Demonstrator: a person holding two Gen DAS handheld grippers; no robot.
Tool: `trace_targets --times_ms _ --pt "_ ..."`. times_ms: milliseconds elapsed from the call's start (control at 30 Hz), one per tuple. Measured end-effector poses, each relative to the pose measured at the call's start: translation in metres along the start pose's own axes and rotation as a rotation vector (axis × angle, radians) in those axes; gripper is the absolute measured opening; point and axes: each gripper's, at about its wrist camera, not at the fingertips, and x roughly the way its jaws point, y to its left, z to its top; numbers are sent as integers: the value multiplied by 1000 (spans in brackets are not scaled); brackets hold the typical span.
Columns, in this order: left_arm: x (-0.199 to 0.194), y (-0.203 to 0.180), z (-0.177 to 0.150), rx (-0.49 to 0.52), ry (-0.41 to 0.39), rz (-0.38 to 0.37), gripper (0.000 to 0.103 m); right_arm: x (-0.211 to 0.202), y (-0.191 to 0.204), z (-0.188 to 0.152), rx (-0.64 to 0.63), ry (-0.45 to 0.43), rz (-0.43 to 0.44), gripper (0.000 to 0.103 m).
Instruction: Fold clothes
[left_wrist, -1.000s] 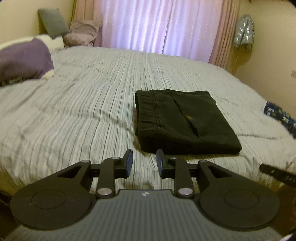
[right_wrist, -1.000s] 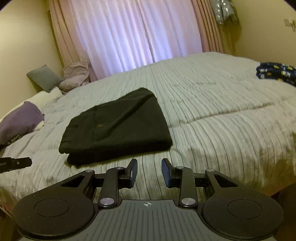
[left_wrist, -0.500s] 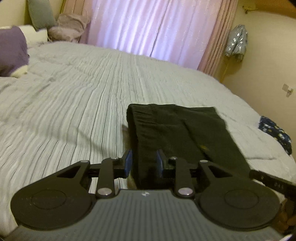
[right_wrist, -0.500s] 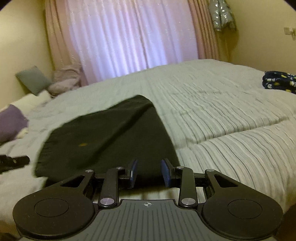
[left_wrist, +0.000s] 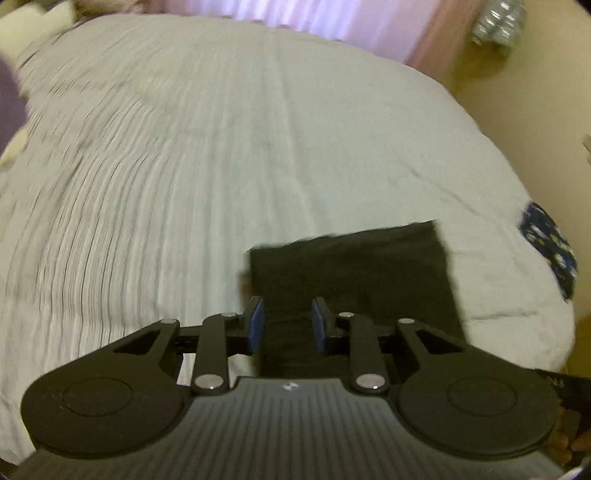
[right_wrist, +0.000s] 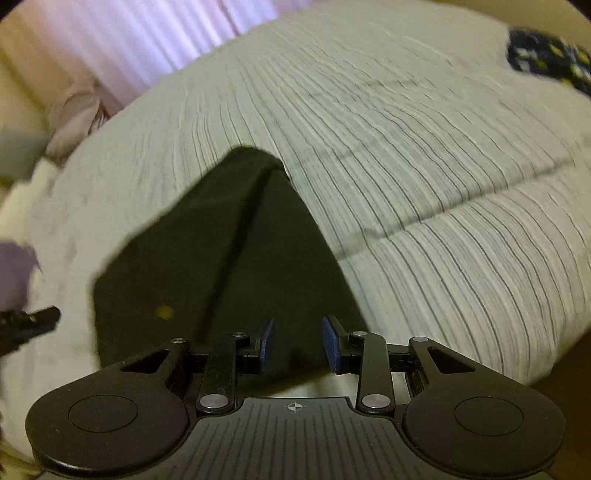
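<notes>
Almost nothing legible. In the left wrist view, at about four o'clock, faint pale letters that look like "NS" sit on the black bar (left_wrist: 561, 384) at the frame's edge; the rest of the marking is cut off and blurred.

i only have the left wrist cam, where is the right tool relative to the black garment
Observer: The right tool is at the near edge of the folded black garment. Its jaws are open, with that edge between them.
Operator: does the top look flat from there
Observer: Not quite. The right wrist view shows a long crease running from the near edge up to the far corner.
Operator: any marker to aim by
Observer: Yes, there is a small yellow speck on the garment, left of the crease.
</notes>
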Motion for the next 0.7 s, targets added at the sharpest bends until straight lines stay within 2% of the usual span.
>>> trace_targets --times_ms 100,267,433,467,500,533,600,700 --pt "-13 -29 29 75 39 -16 23 -18 -5 12 117 11 -1 33" --pt "12 -71 75 227 113 -87 24 -37 -21 26 324 9 -32 33" --pt "68 -103 114 381 218 -225 26 -38 -58 -1 712 -15 -57 34" --pt "80 -108 118 418 245 -251 26 -39 -63 -10 792 -35 -63 40" --pt "92 -113 123 455 272 -278 27 -40 -68 -19 873 -55 -69 68" --pt "103 -116 127 492 294 -304 27 -40 -70 -29 941 -95 -83 81" --pt "124 -123 134 567 336 -357 30 -40 -69 -46 1057 -174 -102 81" --pt "153 -127 138 650 367 -383 32 -30 -61 -63 1154 -242 -92 81"
